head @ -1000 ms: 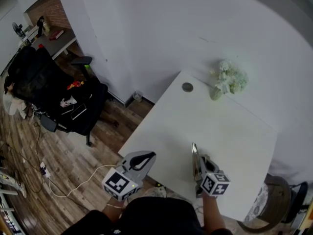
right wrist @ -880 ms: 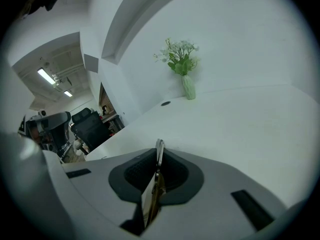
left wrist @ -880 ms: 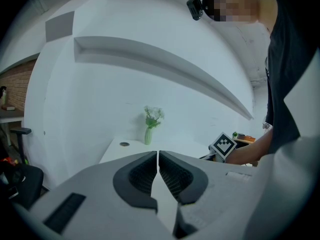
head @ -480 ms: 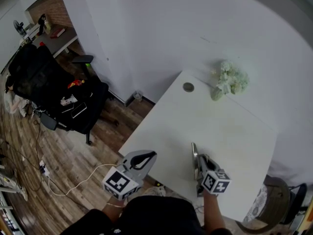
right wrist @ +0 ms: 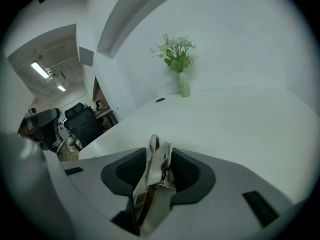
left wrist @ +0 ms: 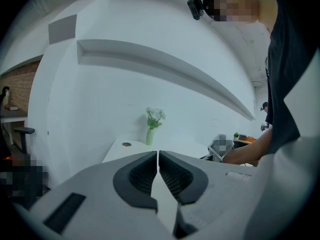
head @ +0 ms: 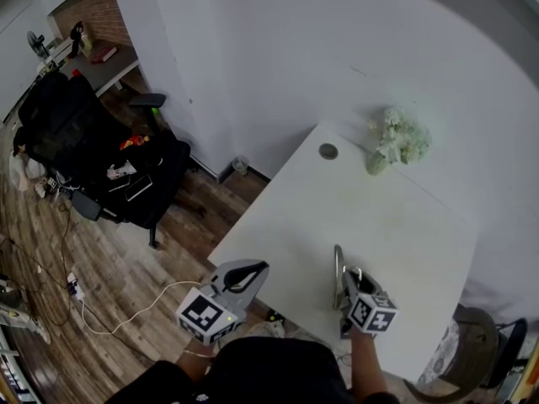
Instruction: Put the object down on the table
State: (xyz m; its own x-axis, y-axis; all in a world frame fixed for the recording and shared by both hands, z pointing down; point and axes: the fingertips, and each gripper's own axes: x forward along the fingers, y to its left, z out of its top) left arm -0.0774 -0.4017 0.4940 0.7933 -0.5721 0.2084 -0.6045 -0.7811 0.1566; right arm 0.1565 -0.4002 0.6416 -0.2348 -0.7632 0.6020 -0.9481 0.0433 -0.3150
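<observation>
- metal clip (right wrist: 155,184): gripped between pads of right gripper (head: 347,283); long axis runs forward along jaws, tip past them, over near part of table (head: 379,209); contact with tabletop unclear.
- left gripper (left wrist: 158,156): jaws closed together, nothing held, beside table's edge.

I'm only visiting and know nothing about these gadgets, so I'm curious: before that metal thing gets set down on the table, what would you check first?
1. Grip: the right gripper has its fingers closed on the metal clip. Ok.
2. Landing spot: the white table is bare ahead of the clip. Ok.
3. Obstacles: the vase of flowers and the round disc sit at the far end, well apart. Ok.
4. Height: whether the clip already touches the tabletop. Cannot tell.
5. Other hand: the left gripper is shut, empty and off by the table's near edge. Ok.
</observation>
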